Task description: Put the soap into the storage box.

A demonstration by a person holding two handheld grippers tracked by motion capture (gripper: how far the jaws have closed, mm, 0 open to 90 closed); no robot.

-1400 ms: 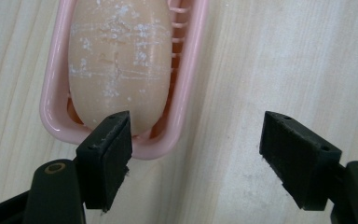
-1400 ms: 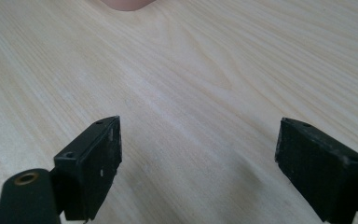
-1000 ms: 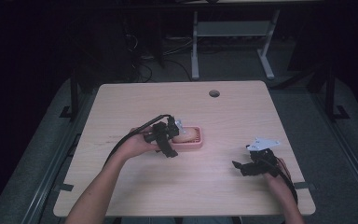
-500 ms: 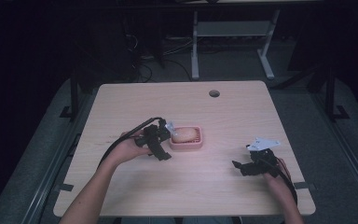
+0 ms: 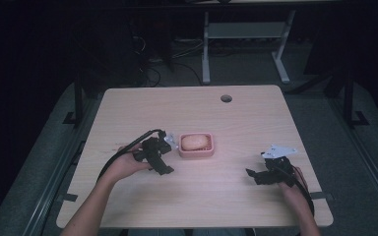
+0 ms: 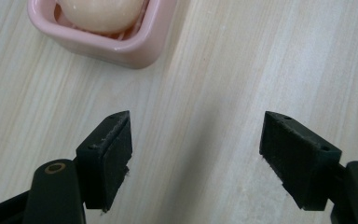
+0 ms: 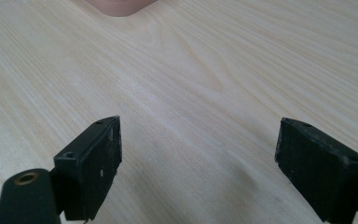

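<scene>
A pink soap dish (image 5: 197, 152) sits near the middle of the wooden table (image 5: 187, 108), with a pale peach oval soap (image 5: 194, 142) lying in it. My left gripper (image 5: 158, 158) is just left of the dish, open, nothing between its jaws. In the left gripper view the dish (image 6: 121, 45) and soap (image 6: 100, 11) lie ahead at the upper left, apart from the open gripper (image 6: 196, 161). My right gripper (image 5: 263, 173) rests low at the table's right front, open and holding nothing. The right gripper view has its gripper (image 7: 198, 170) over bare wood, the dish's corner (image 7: 119, 7) far ahead.
A round cable hole (image 5: 226, 98) is at the table's far right. Black cables trail from both grippers toward the front edge. Beyond the table stand a white desk frame (image 5: 246, 37) and dark floor with cords.
My left gripper has drawn back leftward and toward the front, away from the dish, leaving the soap in it. The right gripper has stayed put.
</scene>
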